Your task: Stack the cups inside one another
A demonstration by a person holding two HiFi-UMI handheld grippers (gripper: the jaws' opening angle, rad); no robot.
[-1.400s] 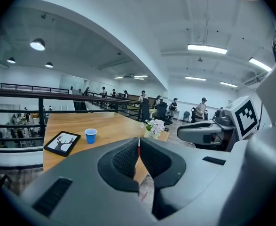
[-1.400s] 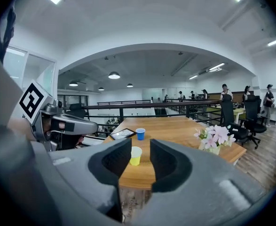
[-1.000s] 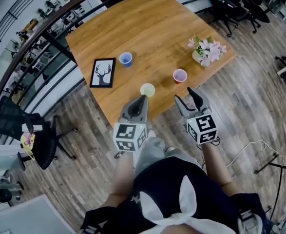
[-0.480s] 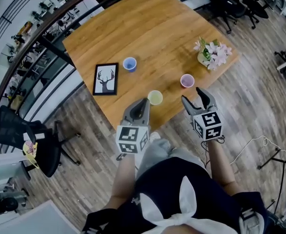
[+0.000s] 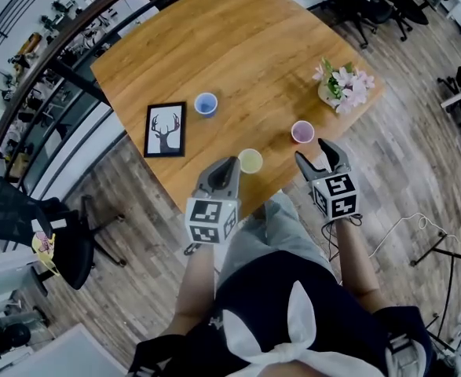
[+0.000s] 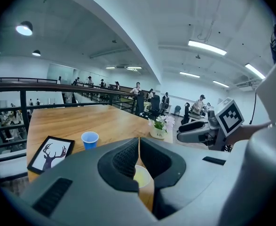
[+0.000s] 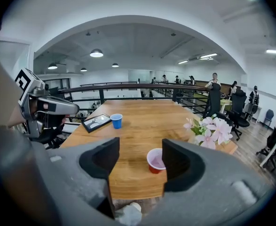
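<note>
Head view: right claw (image 5: pixel 312 149) wider, nearer red cup (image 5: pixel 302 132).

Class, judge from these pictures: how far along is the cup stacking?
Nothing done: blue cup, yellow cup and red cup stand apart on the table. In hand: nothing; right claw, jaws just opening, empty, faces the red cup; left claw shut. Left: all stacking.

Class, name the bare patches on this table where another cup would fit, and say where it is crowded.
The far half of the table, beyond the blue cup and flowers, is bare. So is the middle, between blue cup, pink cup and flowers. Crowded: the near edge, with yellow cup, pink cup, left gripper and right gripper.
</note>
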